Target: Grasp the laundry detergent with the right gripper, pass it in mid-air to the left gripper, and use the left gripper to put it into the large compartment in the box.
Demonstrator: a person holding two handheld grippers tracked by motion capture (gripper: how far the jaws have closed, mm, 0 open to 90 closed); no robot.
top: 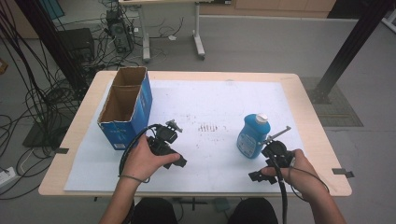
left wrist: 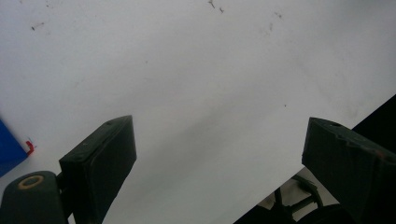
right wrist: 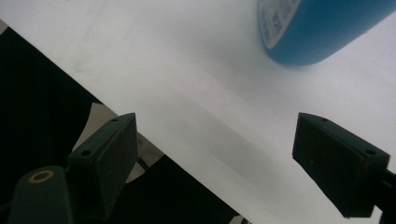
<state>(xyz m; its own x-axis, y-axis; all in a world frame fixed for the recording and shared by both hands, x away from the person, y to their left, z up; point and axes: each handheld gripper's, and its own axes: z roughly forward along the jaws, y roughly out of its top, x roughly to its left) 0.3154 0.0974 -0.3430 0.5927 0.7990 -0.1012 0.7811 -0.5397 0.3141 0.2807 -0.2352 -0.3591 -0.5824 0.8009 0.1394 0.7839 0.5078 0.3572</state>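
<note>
A blue bottle [top: 253, 136] with a white cap lies on the white sheet [top: 210, 107] at the right. In the right gripper view the bottle's blue base [right wrist: 317, 28] sits at the top right. My right gripper [top: 258, 176] is just on the near side of the bottle and apart from it. Its jaws [right wrist: 217, 123] are open over bare sheet with nothing between them. My left gripper [top: 180, 161] hovers at the left middle, beside the box. It [left wrist: 219, 135] is also open and holds nothing.
An open cardboard box [top: 125, 105] with blue sides stands at the table's left; its blue corner [left wrist: 9, 151] shows in the left gripper view. The wooden table's near edge [top: 196, 190] runs close below both hands. Cables and a stand [top: 116, 32] lie on the floor beyond.
</note>
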